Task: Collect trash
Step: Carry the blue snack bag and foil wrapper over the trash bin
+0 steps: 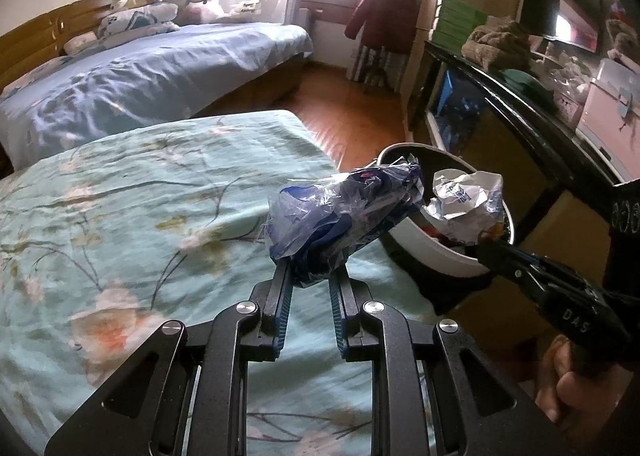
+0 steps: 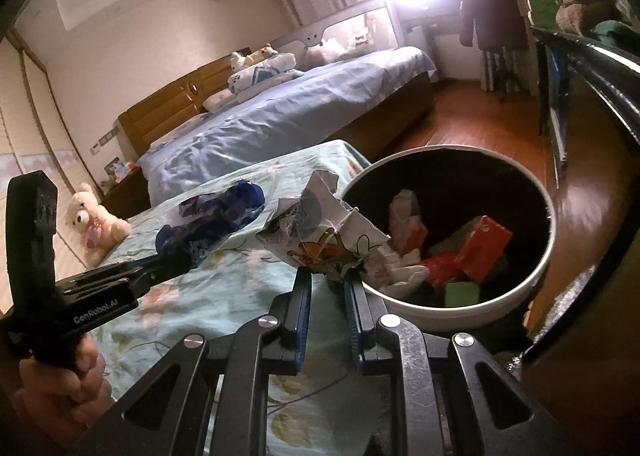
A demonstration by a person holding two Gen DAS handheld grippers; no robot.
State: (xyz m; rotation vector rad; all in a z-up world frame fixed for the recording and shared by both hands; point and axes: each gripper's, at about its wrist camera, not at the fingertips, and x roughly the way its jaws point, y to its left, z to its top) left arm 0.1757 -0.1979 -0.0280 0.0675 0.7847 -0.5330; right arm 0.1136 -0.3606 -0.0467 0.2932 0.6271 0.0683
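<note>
My left gripper point(image 1: 310, 276) is shut on a crumpled blue and clear plastic wrapper point(image 1: 344, 216) and holds it above the green floral bed point(image 1: 120, 196), near the bin. My right gripper point(image 2: 328, 276) is shut on a crumpled white cartoon-printed wrapper point(image 2: 320, 232), held at the near-left rim of the round white trash bin point(image 2: 536, 276). The bin holds red cartons and white paper. In the left wrist view the white wrapper point(image 1: 466, 202) hangs over the bin point(image 1: 432, 248). In the right wrist view the blue wrapper point(image 2: 216, 220) shows at left.
A blue-sheeted bed point(image 1: 160, 68) with pillows and plush toys lies behind. A dark cabinet point(image 1: 520, 104) with a TV and boxes stands to the right of the bin. Wooden floor point(image 1: 352, 116) runs between. A teddy bear point(image 2: 94, 224) sits at left.
</note>
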